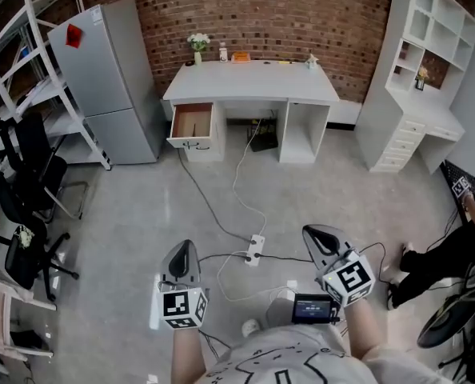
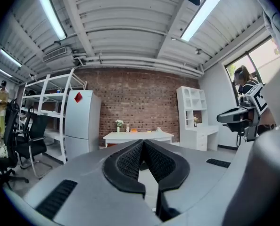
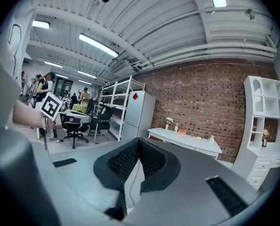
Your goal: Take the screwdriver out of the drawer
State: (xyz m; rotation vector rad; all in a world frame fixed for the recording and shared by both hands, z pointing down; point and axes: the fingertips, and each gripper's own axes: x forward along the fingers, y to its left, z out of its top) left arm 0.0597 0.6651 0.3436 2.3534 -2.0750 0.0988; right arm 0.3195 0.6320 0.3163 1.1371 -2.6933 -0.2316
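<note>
Screwdriver: can't make it out at this range. The drawer [image 1: 192,123] is pulled open at the left end of the white table [image 1: 253,80]. Its inside is brown and the contents are too small to tell. The table stands against the brick wall [image 1: 301,10], well apart from both grippers across the grey floor [image 1: 141,214].

Left hand-held gripper [image 1: 186,246]: jaws pressed together at the tips, nothing between them (its own view looks straight down the jaws at the table). Right hand-held gripper [image 1: 311,232]: same, tips together and empty. Both are held low in front of the person, pointing toward the table.

Each gripper carries a marker cube, left [image 1: 183,307] and right [image 1: 349,278], with black-and-white square patterns and no letters.

On the table: a vase of flowers [image 1: 197,45], a small bottle [image 1: 223,53], an orange object [image 1: 240,56] and a small white item [image 1: 311,61] near the right end. Any labels are too small to read.

Surroundings:
- A grey fridge [image 1: 105,82] stands left of the table with a red diamond sticker [image 1: 74,35] near its top. The sticker's print isn't readable.
- A white shelf unit [image 1: 417,70] stands right of the table.
- Black office chairs [image 1: 25,174] are along the left edge.
- A power strip [image 1: 256,249] lies on the floor between the two grippers, and a white cable [image 1: 241,166] runs from it toward the table.
- A small screen device [image 1: 313,309] sits at the person's waist, just beside the right cube, its display unreadable.
- Another person [image 1: 441,254] in black is at the right edge.
</note>
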